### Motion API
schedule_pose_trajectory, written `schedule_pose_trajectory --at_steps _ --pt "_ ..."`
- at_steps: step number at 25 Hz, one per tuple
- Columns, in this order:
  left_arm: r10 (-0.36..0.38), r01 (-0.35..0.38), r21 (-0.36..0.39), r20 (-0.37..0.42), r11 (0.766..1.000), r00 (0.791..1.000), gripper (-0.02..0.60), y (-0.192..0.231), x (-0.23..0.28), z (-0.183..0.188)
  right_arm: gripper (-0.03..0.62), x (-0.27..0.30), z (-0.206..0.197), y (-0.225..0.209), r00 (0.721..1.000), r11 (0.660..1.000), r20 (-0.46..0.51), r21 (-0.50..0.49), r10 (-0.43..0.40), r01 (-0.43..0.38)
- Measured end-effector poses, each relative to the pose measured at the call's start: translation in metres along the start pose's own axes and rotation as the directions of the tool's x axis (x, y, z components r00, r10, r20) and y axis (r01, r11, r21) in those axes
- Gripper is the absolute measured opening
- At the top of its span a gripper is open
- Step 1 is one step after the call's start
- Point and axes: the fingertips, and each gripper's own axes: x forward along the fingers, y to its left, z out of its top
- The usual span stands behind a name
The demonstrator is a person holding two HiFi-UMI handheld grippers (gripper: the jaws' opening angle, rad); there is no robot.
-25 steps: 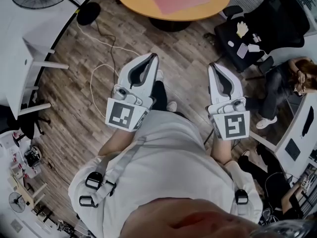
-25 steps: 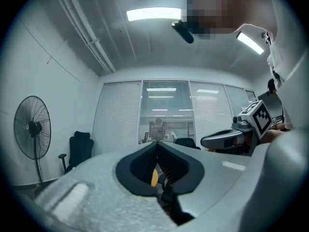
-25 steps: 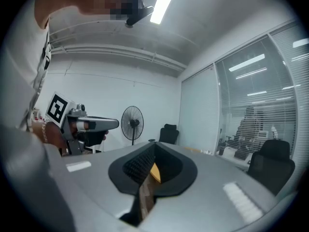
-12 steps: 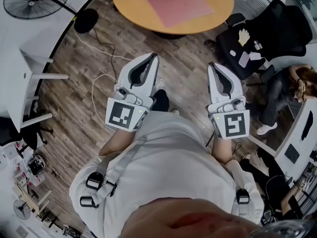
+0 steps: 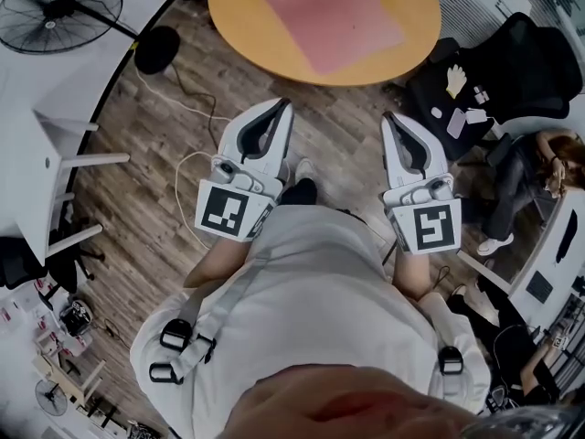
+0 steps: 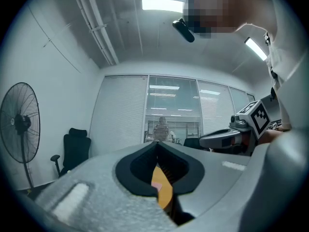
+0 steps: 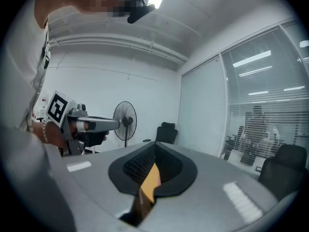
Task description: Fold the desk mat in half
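Round bench (image 5: 247, 26) ahead carries the pink desk mat (image 5: 336, 18), unfolded. Left gripper (image 5: 285, 103) and right gripper (image 5: 391, 119), fingers pressed together, empty. Approach step, likely; next, reach the mat's near edge and spread.

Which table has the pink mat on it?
The round orange table; the pink mat lies flat on it. The left desk is white, straight-edged.

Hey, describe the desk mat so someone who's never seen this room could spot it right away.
Find the round wooden table at the top of the head view. The mat lies flat on its right half. It is the only large pink sheet in sight, plain against the orange-brown wood.
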Motion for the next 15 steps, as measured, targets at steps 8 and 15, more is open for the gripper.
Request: schedule_pose_trajectory --at_steps 8,15 --pt "-0.018 0.018 -0.006 -0.027 1.0 0.999 0.005 0.04 0.027 -0.012 0.005 0.043 -0.006 -0.011 1.0 1.0 -0.014 0.013 -0.014 0.014" --pt "-0.027 0.026 -0.018 -0.036 1.0 0.999 0.006 0.056 0.051 -0.021 0.005 0.067 -0.011 -0.027 1.0 0.999 -0.018 0.042 -0.022 0.023"
